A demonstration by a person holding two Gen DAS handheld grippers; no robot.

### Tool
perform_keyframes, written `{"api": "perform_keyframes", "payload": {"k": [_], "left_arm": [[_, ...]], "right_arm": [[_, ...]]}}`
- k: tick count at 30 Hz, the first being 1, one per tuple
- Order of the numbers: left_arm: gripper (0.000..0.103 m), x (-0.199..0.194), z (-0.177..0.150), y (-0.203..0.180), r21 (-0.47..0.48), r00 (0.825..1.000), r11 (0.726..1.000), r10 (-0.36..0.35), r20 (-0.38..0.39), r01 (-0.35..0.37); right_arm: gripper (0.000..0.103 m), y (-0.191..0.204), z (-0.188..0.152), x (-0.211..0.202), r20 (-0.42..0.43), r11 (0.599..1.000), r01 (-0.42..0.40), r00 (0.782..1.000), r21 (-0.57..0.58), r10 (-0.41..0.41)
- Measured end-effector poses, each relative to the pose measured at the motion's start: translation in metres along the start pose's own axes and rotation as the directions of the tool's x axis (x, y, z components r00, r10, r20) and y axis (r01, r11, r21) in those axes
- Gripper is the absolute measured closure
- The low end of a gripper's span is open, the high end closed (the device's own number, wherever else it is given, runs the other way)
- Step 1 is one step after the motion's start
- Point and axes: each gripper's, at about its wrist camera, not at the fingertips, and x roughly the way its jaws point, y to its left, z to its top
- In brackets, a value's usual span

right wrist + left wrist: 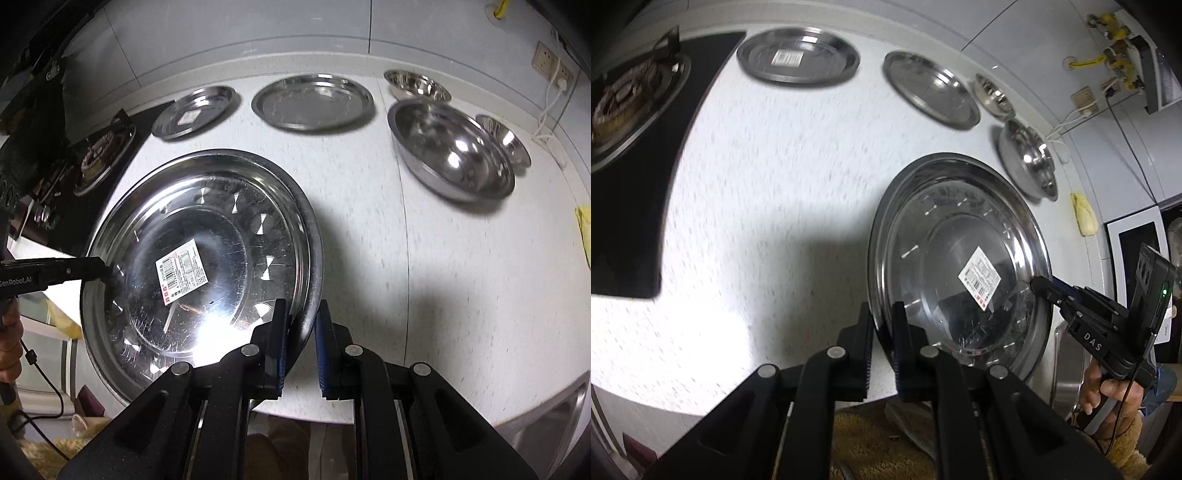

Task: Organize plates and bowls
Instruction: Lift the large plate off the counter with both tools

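Note:
A large steel plate [960,258] with a white label is held above the white counter by both grippers; it also shows in the right wrist view [199,258]. My left gripper [882,347] is shut on its near-left rim. My right gripper [299,347] is shut on its right rim and shows in the left wrist view [1039,286]. My left gripper also shows at the plate's left rim in the right wrist view [99,271]. At the back lie a labelled plate [192,112], a plain plate [314,101] and three steel bowls [450,151].
A black gas hob [631,110] sits at the counter's left end. A yellow cloth [1084,212] lies at the right by the wall. A steel sink [554,417] is at the near right. Wall sockets and cables [1086,99] are behind the bowls.

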Motion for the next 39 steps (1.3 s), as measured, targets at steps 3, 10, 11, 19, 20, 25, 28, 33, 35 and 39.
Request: {"api": "perform_keyframes", "payload": {"k": [3, 10, 11, 19, 20, 25, 28, 33, 35, 39], "left_arm": [[0.094, 0.009, -0.006, 0.003, -0.009, 1.000, 1.000, 0.015, -0.011, -0.015], [0.095, 0.024, -0.013, 0.010, -0.028, 0.999, 0.999, 0.044, -0.017, -0.045], [0.095, 0.025, -0.014, 0.010, -0.030, 0.999, 0.998, 0.047, -0.017, -0.048], [0.095, 0.032, -0.016, 0.016, -0.045, 0.998, 0.997, 0.054, -0.024, -0.055], [0.095, 0.033, -0.016, 0.016, -0.050, 0.998, 0.997, 0.054, -0.028, -0.055], [0.095, 0.036, -0.017, 0.017, -0.055, 0.998, 0.997, 0.056, -0.036, -0.058], [0.095, 0.038, -0.016, 0.016, -0.056, 0.997, 0.996, 0.060, -0.038, -0.062], [0.095, 0.042, -0.015, 0.016, -0.066, 0.997, 0.996, 0.061, -0.051, -0.064], [0.095, 0.041, -0.014, 0.015, -0.062, 0.997, 0.996, 0.060, -0.045, -0.063], [0.094, 0.039, -0.012, 0.016, -0.064, 0.997, 0.996, 0.062, -0.038, -0.064]], "right_arm": [[0.091, -0.002, -0.009, 0.007, -0.019, 1.000, -0.006, 1.000, 0.006, 0.006], [0.091, -0.004, -0.015, 0.022, -0.046, 1.000, -0.012, 0.999, 0.005, 0.013], [0.091, -0.004, -0.015, 0.024, -0.050, 1.000, -0.013, 0.999, 0.005, 0.013], [0.091, -0.005, -0.020, 0.032, -0.067, 1.000, -0.027, 0.997, 0.013, 0.028], [0.091, -0.005, -0.019, 0.033, -0.068, 1.000, -0.028, 0.997, 0.013, 0.028], [0.091, -0.006, -0.018, 0.036, -0.075, 0.999, -0.032, 0.997, 0.013, 0.033], [0.091, -0.006, -0.018, 0.038, -0.079, 0.999, -0.034, 0.996, 0.013, 0.035], [0.090, -0.007, -0.019, 0.041, -0.088, 0.999, -0.037, 0.995, 0.013, 0.038], [0.090, -0.007, -0.020, 0.043, -0.095, 0.999, -0.040, 0.995, 0.016, 0.041], [0.090, -0.008, -0.021, 0.044, -0.100, 0.999, -0.043, 0.994, 0.017, 0.044]]}}
